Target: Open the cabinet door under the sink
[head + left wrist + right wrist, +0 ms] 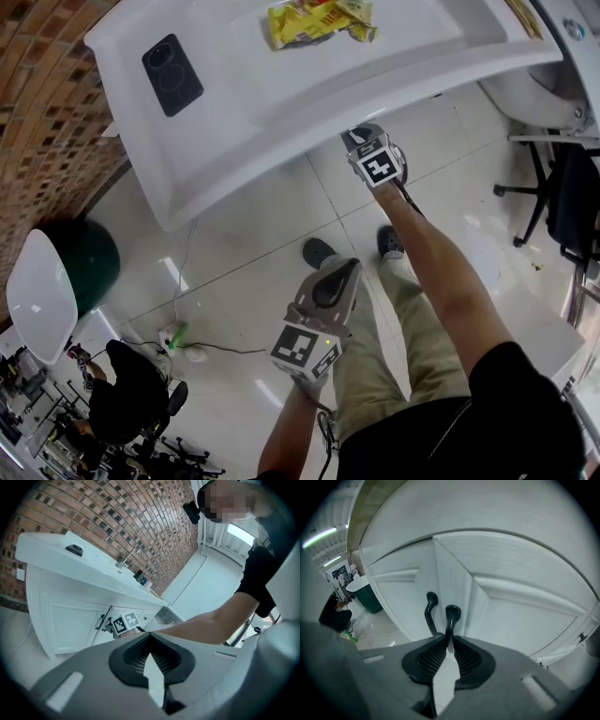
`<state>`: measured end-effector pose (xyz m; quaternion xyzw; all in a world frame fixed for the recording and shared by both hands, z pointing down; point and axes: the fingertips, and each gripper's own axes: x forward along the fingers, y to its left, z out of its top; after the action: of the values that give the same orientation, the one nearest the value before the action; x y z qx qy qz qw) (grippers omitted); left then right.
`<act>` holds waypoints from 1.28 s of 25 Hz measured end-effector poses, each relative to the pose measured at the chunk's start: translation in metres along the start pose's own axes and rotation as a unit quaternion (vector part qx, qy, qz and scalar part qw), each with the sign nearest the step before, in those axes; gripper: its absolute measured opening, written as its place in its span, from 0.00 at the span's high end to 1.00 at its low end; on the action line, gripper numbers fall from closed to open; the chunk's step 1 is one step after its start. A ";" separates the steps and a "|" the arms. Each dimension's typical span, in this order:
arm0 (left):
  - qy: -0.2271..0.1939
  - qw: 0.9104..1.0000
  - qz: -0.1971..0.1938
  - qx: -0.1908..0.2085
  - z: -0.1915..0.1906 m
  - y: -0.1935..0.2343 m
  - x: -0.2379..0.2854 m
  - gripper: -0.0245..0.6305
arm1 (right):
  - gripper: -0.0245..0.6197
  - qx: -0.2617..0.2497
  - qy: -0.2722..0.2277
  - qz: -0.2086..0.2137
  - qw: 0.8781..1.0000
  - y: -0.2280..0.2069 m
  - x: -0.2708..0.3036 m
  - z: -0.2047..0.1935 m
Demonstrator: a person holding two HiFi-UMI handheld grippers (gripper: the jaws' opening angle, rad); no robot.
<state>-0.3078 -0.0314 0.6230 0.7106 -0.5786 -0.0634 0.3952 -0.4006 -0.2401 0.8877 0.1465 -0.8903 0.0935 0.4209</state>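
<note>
Right gripper (449, 638) is clamped on the right of 2 handles (451, 617), bar upright, cabinet door (515, 620) dead ahead. Left gripper (150, 637) is closed, empty, well back.

I'm in a workroom dressed as a washroom: a white sink unit (234, 122) against a brick wall (47, 112) on glossy tiles (253, 234), with an office chair (570, 202) and a loose cable (184, 267) nearby.

Bright, even light, glare on the glossy floor (253, 253); fisheye edges bend and darken.
</note>
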 end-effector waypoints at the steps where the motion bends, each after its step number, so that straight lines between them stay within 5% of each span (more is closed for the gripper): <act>1: 0.001 1.000 0.000 0.000 -0.001 0.000 0.000 0.94 | 0.90 -0.004 -0.003 -0.001 1.000 0.001 -0.002 0.000; 32: 0.034 0.999 -0.032 0.028 -0.039 -0.059 0.038 0.94 | 0.90 -0.016 -0.003 0.041 0.999 0.011 -0.045 -0.061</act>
<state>-0.2287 -0.0441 0.6258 0.7411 -0.5436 -0.0350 0.3925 -0.3332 -0.2043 0.8909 0.1028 -0.8984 0.0957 0.4161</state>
